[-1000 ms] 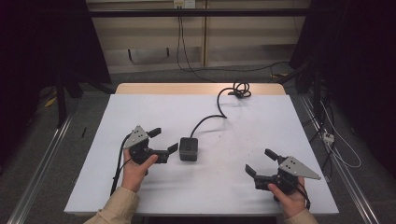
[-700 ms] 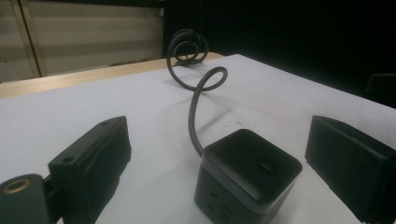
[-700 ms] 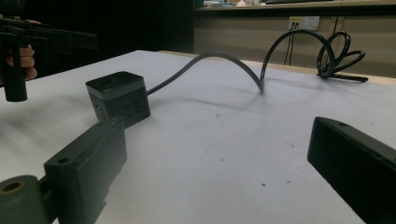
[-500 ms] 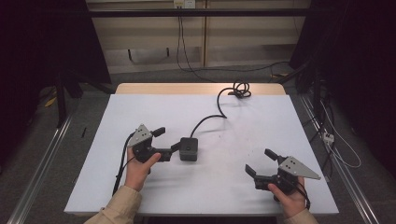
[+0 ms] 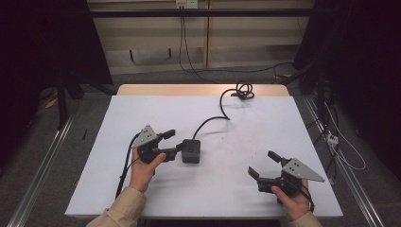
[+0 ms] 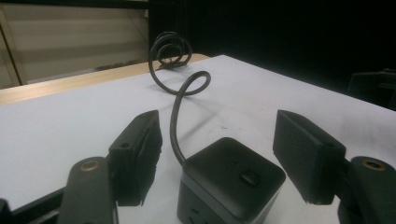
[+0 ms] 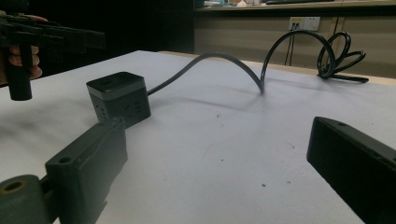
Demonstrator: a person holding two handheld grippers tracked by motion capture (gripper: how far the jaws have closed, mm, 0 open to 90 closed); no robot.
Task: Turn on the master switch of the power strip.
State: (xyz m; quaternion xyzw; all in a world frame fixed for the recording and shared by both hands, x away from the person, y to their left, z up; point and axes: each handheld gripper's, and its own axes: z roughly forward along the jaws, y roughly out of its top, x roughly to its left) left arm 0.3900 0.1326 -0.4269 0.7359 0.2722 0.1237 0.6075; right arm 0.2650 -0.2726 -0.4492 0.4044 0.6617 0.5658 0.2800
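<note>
black cube (image 6: 231, 184) | between left hand-held gripper (image 6: 217, 165) jaws | untouched

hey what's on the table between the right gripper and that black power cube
Nothing: between the right gripper and the power cube the high view shows bare white table.

Black cube socket (image 5: 191, 150) sits flat mid-desk (image 5: 227, 189), its black cord (image 5: 215, 119) curving away to a far-edge coil

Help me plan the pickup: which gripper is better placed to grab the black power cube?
Left. The left gripper is open with the power cube between its jaws; the right gripper sits open, well away.
</note>
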